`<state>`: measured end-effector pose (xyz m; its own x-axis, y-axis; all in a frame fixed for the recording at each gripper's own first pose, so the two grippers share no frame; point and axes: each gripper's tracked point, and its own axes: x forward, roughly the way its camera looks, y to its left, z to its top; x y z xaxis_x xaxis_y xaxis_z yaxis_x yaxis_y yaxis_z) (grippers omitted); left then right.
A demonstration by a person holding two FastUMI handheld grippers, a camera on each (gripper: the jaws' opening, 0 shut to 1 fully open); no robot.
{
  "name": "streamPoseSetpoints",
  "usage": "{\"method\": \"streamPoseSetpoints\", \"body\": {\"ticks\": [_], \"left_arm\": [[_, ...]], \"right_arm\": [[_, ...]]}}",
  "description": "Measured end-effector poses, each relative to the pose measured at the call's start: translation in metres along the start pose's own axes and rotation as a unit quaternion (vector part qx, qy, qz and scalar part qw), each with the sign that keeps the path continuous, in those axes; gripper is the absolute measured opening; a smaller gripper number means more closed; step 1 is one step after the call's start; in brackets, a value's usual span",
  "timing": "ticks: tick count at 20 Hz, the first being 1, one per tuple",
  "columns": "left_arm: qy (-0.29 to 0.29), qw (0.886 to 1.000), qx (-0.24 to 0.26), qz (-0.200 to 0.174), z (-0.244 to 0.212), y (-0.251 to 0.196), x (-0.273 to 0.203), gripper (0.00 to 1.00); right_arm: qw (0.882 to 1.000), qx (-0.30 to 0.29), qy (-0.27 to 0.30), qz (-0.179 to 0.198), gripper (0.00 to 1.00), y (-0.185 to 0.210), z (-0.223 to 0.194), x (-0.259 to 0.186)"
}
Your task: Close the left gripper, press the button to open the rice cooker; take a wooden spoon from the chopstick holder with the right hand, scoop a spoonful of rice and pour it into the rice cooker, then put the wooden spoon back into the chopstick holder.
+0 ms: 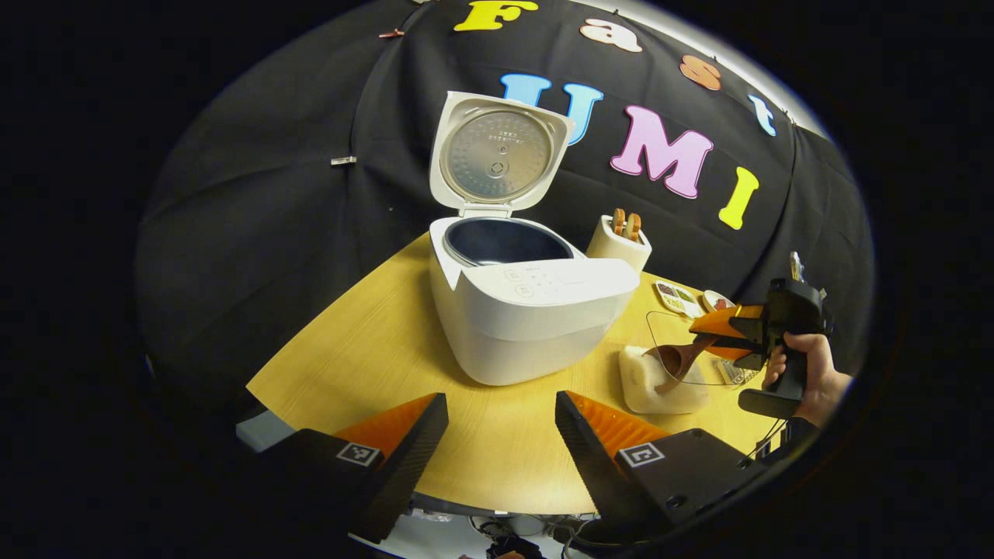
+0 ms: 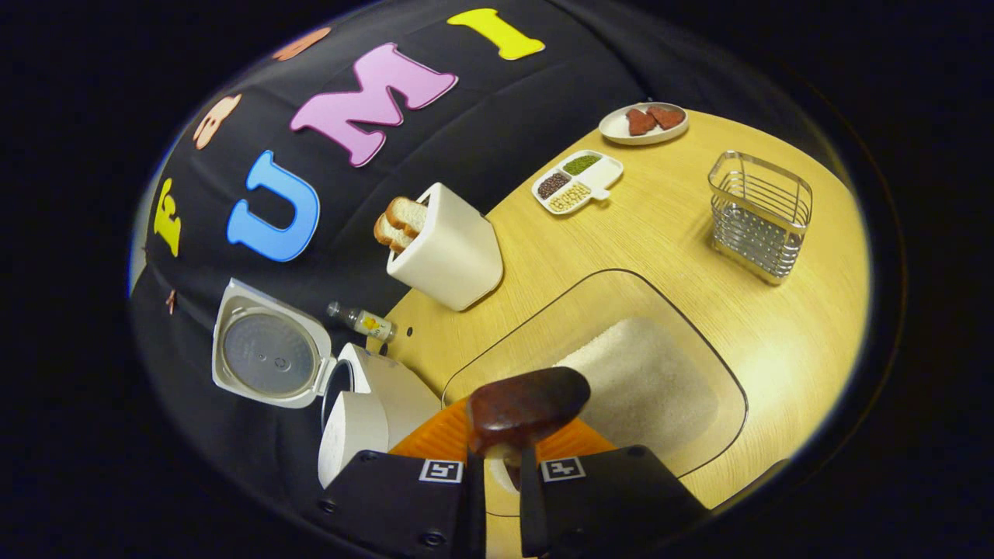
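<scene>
The white rice cooker [image 1: 528, 310] stands mid-table with its lid [image 1: 497, 155] raised and the dark inner pot showing. My left gripper [image 1: 501, 435] hovers open in front of it, fingers wide apart and holding nothing. To the right, my right gripper [image 1: 738, 330], held by a hand [image 1: 811, 376], is shut on the handle of a wooden spoon [image 1: 679, 359]. In the right gripper view, the spoon's bowl [image 2: 524, 407] hangs over the white rice [image 2: 644, 380] in a clear container [image 2: 699, 349], just beyond my right gripper [image 2: 501, 470]. The wire chopstick holder [image 2: 759, 213] stands farther off.
A white toaster [image 2: 446, 248] with bread slices sits behind the rice container. A small bottle [image 2: 363, 321] lies by the wall near the cooker [image 2: 365, 404]. A divided dish of beans [image 2: 576, 180] and a small plate [image 2: 644, 123] sit at the table's far edge.
</scene>
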<state>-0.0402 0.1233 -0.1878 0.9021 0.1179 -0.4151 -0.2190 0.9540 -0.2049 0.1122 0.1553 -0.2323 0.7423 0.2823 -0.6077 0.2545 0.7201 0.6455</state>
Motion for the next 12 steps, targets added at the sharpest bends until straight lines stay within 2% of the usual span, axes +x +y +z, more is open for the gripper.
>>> {"method": "streamPoseSetpoints", "body": {"ticks": [4, 8, 12], "left_arm": [[-0.006, 1.000, -0.010, 0.005, 0.002, 0.007, -0.003, 0.96], [-0.001, 1.000, -0.012, 0.001, -0.002, 0.010, -0.001, 0.96], [0.005, 1.000, -0.012, -0.006, -0.003, 0.014, 0.001, 0.96]], "right_arm": [[0.997, 0.081, -0.001, -0.009, 0.22, -0.024, 0.008, -0.012], [0.994, 0.108, -0.020, -0.012, 0.22, -0.033, 0.029, -0.030], [0.988, 0.151, -0.036, 0.003, 0.22, -0.023, 0.056, -0.048]]}}
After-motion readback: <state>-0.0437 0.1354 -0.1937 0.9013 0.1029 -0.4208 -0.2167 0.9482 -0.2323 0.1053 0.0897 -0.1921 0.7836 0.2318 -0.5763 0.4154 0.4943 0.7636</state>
